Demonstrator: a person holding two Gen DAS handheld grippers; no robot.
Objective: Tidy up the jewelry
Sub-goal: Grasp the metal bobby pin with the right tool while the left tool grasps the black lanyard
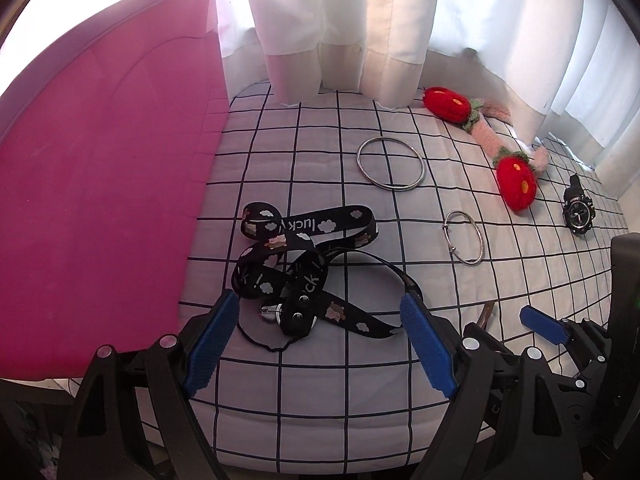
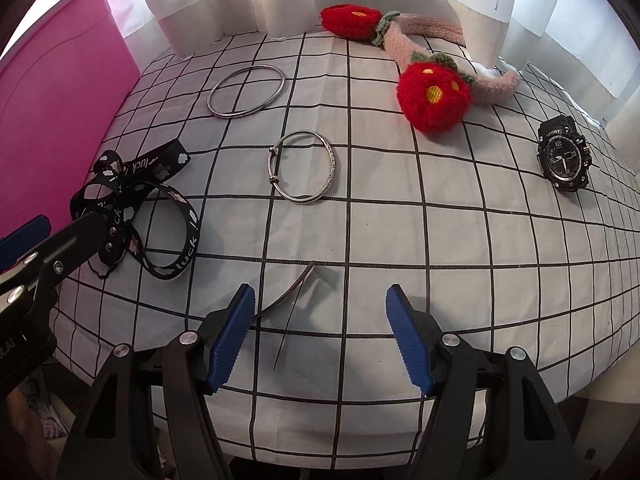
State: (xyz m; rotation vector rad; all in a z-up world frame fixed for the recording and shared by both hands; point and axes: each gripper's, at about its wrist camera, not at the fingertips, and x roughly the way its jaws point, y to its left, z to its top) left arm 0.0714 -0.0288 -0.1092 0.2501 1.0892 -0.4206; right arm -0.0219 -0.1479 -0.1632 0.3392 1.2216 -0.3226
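My left gripper [image 1: 320, 316] is open, its blue fingers on either side of a tangled black lanyard [image 1: 296, 264] printed with clouds and "luck". The lanyard also shows in the right wrist view [image 2: 136, 208]. My right gripper [image 2: 320, 312] is open over a thin curved metal piece [image 2: 292, 296] that lies on the cloth between its fingers. Farther back lie a large silver bangle [image 2: 246, 92], a smaller silver bracelet [image 2: 304, 168], a black sport watch [image 2: 564, 154] and a pink knitted headband with red flowers [image 2: 434, 94].
A pink box [image 1: 108, 168] stands at the left edge of the checked cloth [image 2: 400, 240]. White curtains [image 1: 360, 20] hang along the back. The table's front edge lies just below both grippers.
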